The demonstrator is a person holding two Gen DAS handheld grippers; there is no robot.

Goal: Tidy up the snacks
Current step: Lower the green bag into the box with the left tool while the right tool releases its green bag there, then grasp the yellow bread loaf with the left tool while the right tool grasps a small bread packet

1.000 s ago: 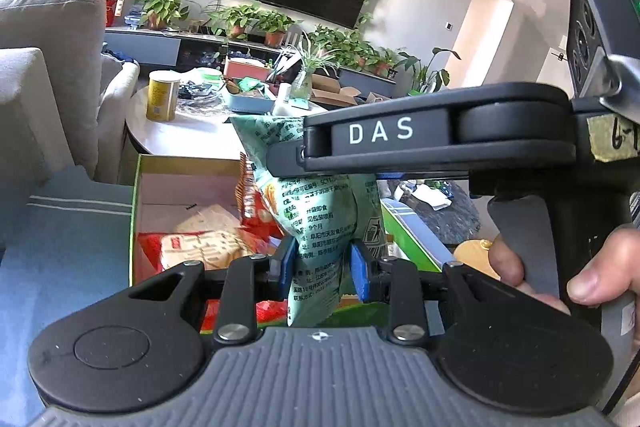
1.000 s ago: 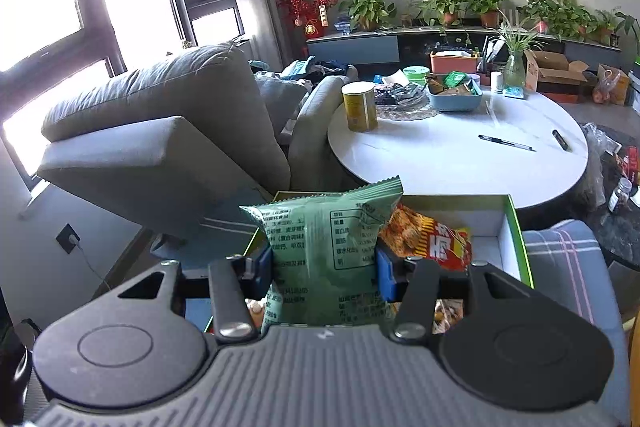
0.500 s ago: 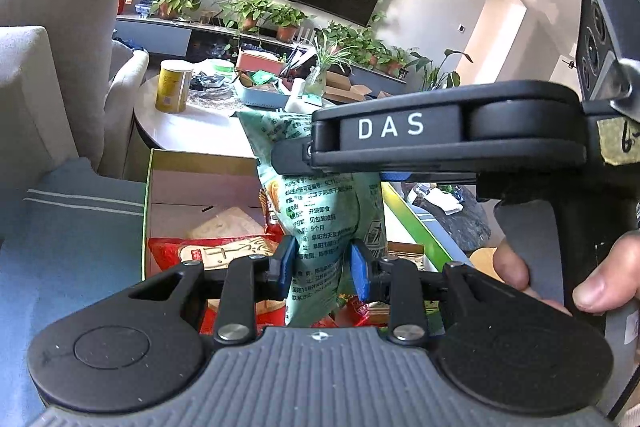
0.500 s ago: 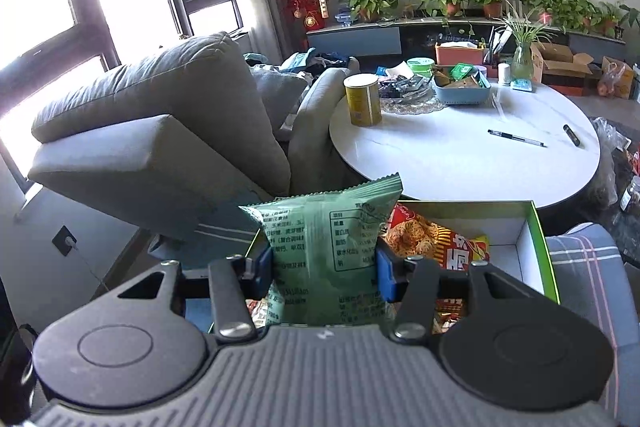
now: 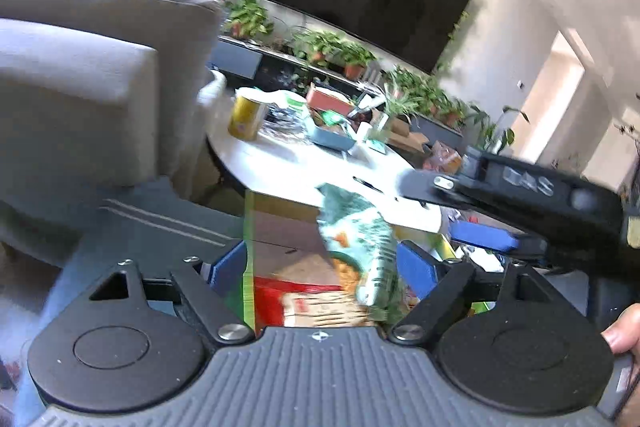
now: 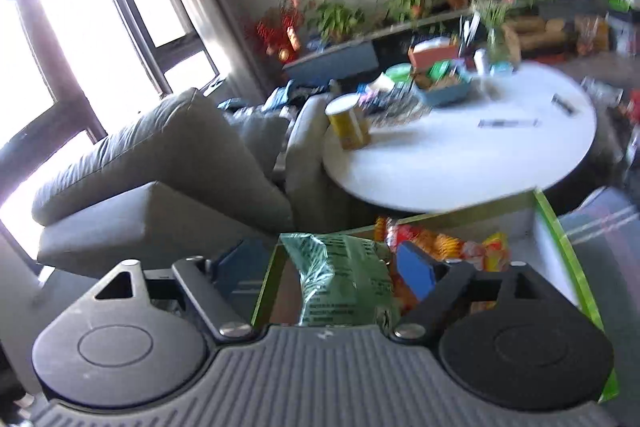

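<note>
A: How are the two grippers seen at this moment?

B: The left gripper [image 5: 320, 263] is seen released; its jaws have just been opening, and the blue pads [image 5: 416, 269] are spread clear of the green snack bag [image 5: 360, 247], which stands between them untouched. The right gripper [image 6: 324, 267] is likewise seen released, its jaws also just having been opening; the same green snack bag [image 6: 340, 279] lies between its pads without being pressed. In the left wrist view the right gripper [image 5: 480, 227] is shown from the side, with a hand [image 5: 624, 335] glimpsed at the picture's right edge.

A: Where is the bag found?

B: It is seen inside the green-edged box [image 5: 249, 267], tilted, near the box's middle, its lower end among the other packets. A red packet [image 5: 304, 297] is seen beneath it in the left wrist view, and an orange-red packet [image 6: 440, 247] just beside it in the right wrist view. Whether the bag has fully come to rest cannot be told, since both views are blurred.

A: And what is around the box?

B: A round white table [image 6: 460, 163] is seen beyond the box's far edge, with a yellow can [image 6: 348, 123] near the table's left edge and a blue tray [image 6: 444, 89] toward its far edge. A grey sofa [image 6: 160, 163] is seen to the left.
</note>
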